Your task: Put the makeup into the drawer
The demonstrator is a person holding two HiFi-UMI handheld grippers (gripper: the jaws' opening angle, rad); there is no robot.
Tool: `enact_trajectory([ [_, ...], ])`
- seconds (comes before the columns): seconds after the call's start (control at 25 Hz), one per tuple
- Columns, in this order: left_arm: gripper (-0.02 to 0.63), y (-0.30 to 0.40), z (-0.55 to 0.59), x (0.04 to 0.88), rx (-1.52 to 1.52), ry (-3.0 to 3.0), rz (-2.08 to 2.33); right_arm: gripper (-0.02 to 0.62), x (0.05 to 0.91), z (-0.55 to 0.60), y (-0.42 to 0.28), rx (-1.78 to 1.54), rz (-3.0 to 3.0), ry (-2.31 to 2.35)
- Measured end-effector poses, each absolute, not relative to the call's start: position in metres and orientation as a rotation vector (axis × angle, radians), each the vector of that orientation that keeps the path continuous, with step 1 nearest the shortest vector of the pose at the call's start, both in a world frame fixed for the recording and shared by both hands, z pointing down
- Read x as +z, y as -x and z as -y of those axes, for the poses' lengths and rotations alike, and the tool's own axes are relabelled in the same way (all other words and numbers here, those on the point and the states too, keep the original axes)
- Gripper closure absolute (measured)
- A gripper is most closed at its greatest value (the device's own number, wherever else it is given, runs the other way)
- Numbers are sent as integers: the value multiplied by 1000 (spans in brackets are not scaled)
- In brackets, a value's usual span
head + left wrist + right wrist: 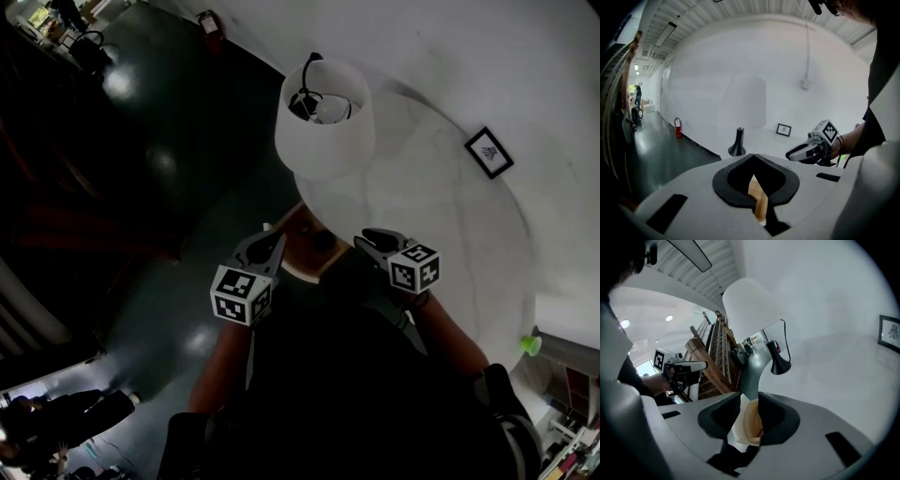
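Observation:
No makeup shows in any view, and I cannot make out a drawer. In the head view both grippers hang over a small wooden stand point(298, 231) under a lamp. My left gripper point(273, 243) is shut and empty; in the left gripper view its jaws point(753, 155) meet, with a sliver of wood showing below them. My right gripper point(371, 236) is open. In its own view the jaws point(750, 398) stand apart with nothing pressed between the pads; only pale wood and a white edge lie beyond the gap. Each gripper sees the other: the right gripper point(791, 153), the left gripper point(689, 365).
A white lamp shade point(323, 117) stands close above the stand, its dark base point(737, 147) on the top. A framed picture point(489, 152) leans at the white wall. A fire extinguisher point(678, 127) stands on the dark floor. A wooden rack point(715, 357) rises behind.

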State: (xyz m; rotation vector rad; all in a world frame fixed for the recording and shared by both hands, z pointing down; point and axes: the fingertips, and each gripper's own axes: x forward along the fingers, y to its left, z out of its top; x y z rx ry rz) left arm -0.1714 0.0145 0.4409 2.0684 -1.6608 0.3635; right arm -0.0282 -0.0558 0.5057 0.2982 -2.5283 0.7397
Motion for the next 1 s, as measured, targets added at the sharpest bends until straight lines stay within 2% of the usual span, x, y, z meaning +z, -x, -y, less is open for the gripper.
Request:
enact_trajectory([
  [0.4, 594, 115, 19, 397, 236, -2073, 1771, 495, 413, 86, -36, 624, 2781, -299],
  [0.68, 594, 41, 35, 359, 229, -2246, 1694, 502, 331, 87, -76, 612, 3009, -303],
  [1.0, 594, -5, 46, 272, 172, -2480, 1643, 555, 241, 64, -82, 439, 3165, -314],
])
